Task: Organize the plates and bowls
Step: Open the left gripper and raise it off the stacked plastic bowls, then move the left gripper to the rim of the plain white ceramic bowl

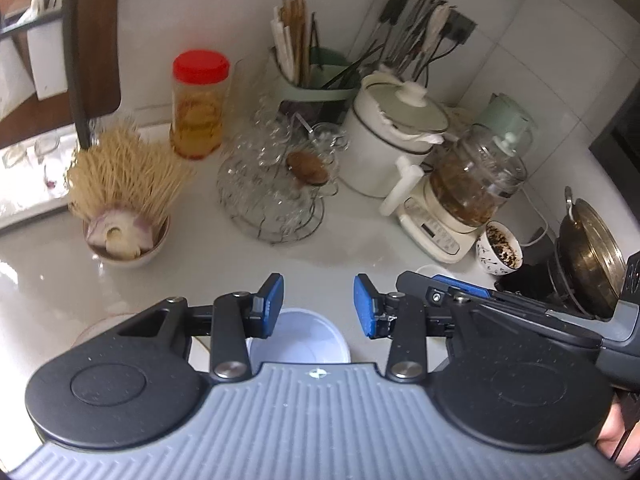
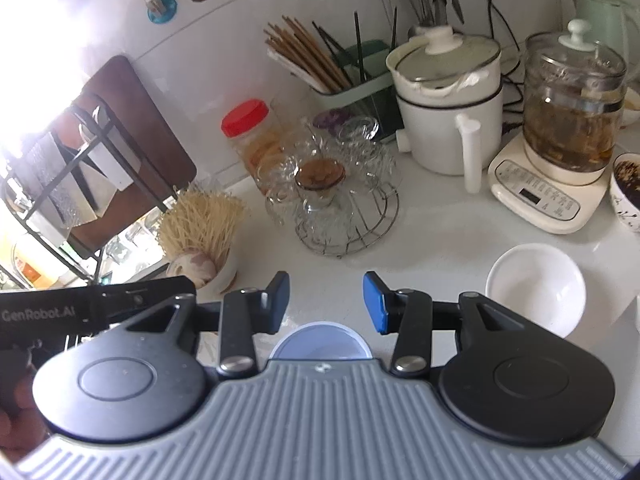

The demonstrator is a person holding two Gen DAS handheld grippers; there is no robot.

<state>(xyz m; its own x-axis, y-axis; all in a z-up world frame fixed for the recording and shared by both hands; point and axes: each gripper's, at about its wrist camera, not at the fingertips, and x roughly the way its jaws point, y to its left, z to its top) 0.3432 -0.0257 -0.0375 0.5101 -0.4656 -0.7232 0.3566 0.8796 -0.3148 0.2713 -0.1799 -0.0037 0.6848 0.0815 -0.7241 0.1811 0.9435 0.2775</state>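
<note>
White round bowls are set on the pale glossy countertop [image 2: 420, 240]: one white ceramic bowl [image 2: 536, 288] lies just right of the right gripper [image 2: 326, 300], another pale bowl [image 1: 298, 336] below the left gripper [image 1: 319, 302]. "GenRobot.AI" is read on the left device. Both grippers are held tilted downward, jaws spread, nothing between them. Bare counter is left ahead of the wire glass rack [image 2: 344, 208].

Left gripper [image 1: 319, 306] over a white counter [image 1: 60, 264], blue pads apart, nothing between them. Below the gap, a white bowl [image 1: 298, 340]. Right gripper [image 1: 444, 286] just beside it. Farther back: a bowl of toothpicks [image 1: 124, 184], a red-lidded jar [image 1: 199, 106], a glass rack [image 1: 276, 184], a white pot [image 1: 394, 140], a kettle [image 1: 468, 192].
</note>
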